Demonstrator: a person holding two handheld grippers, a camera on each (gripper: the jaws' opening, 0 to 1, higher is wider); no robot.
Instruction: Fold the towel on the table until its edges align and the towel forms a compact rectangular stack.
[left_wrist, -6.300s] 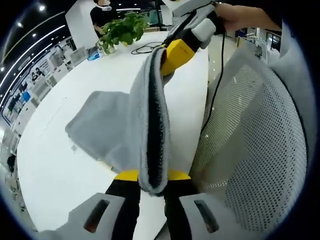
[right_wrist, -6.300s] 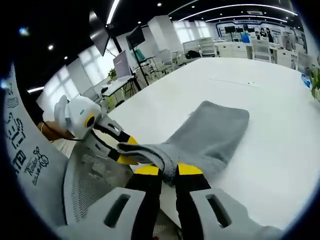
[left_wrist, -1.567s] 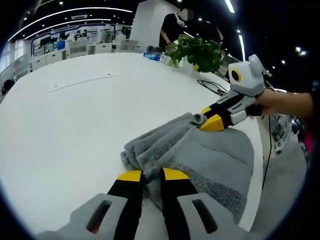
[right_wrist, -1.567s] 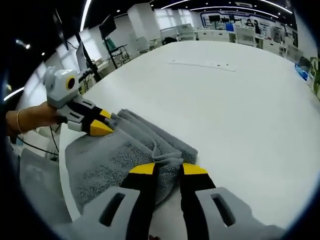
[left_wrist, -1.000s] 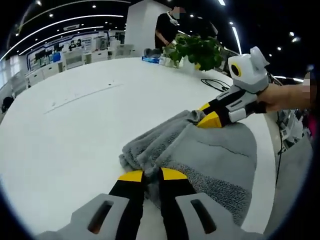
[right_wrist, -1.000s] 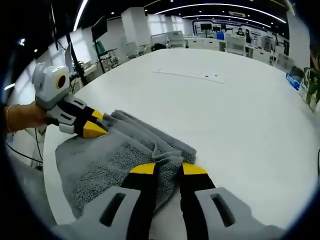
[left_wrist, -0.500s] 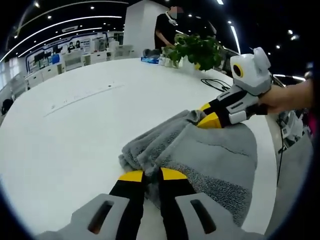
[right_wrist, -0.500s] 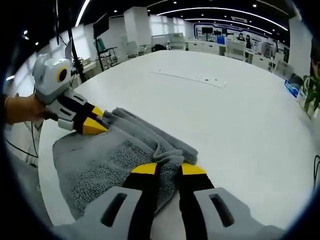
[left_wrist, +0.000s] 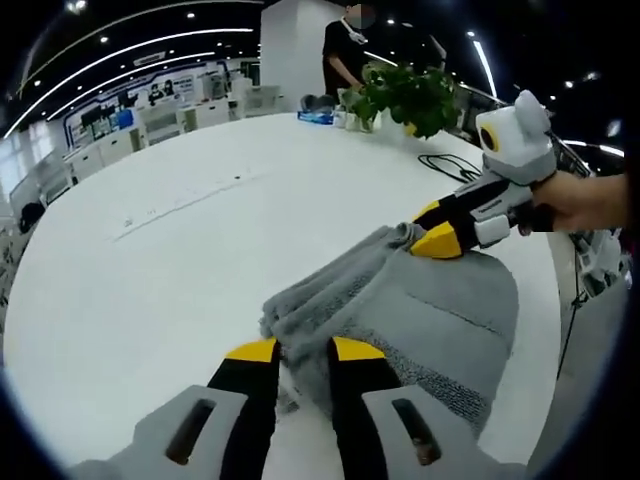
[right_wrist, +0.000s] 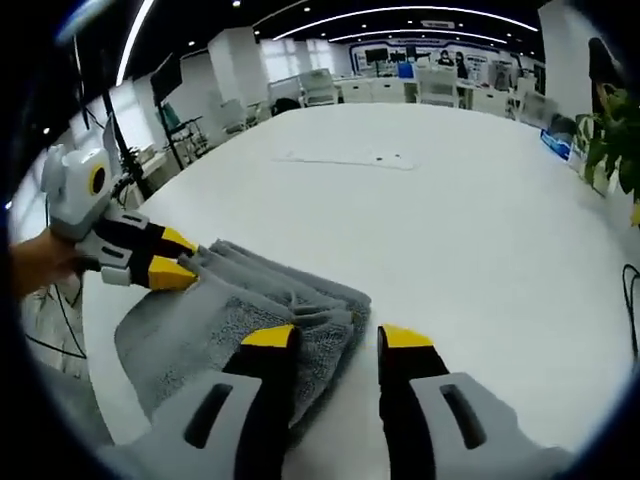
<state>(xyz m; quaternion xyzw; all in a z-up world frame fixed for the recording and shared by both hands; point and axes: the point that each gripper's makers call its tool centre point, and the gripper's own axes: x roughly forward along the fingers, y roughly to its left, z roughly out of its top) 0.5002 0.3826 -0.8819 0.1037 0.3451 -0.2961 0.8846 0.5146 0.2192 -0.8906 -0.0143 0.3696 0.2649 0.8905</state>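
Note:
A grey towel (left_wrist: 420, 310) lies folded over on the white table (left_wrist: 150, 260), its doubled edge bunched in soft ridges (right_wrist: 290, 290). My left gripper (left_wrist: 304, 352) stands slightly open, with one corner of the bunched edge lying loose between its jaws. My right gripper (right_wrist: 336, 340) is open wide at the other corner; the towel rests by its left jaw and touches neither pad. Each gripper shows in the other's view, at the towel's far corner: the right gripper (left_wrist: 436, 228) held by a hand, the left gripper (right_wrist: 172, 258) likewise.
A potted green plant (left_wrist: 405, 95) and a black cable (left_wrist: 445, 165) sit at the table's far side, where a person (left_wrist: 345, 50) stands. A thin white strip (right_wrist: 345, 158) lies on the table beyond the towel. The table edge (right_wrist: 95, 370) runs close behind the towel.
Both grippers' jaws have spread apart, the right one widely, letting go of the towel's folded edge. Earlier the towel hung between them off the table; now it lies folded on the table.

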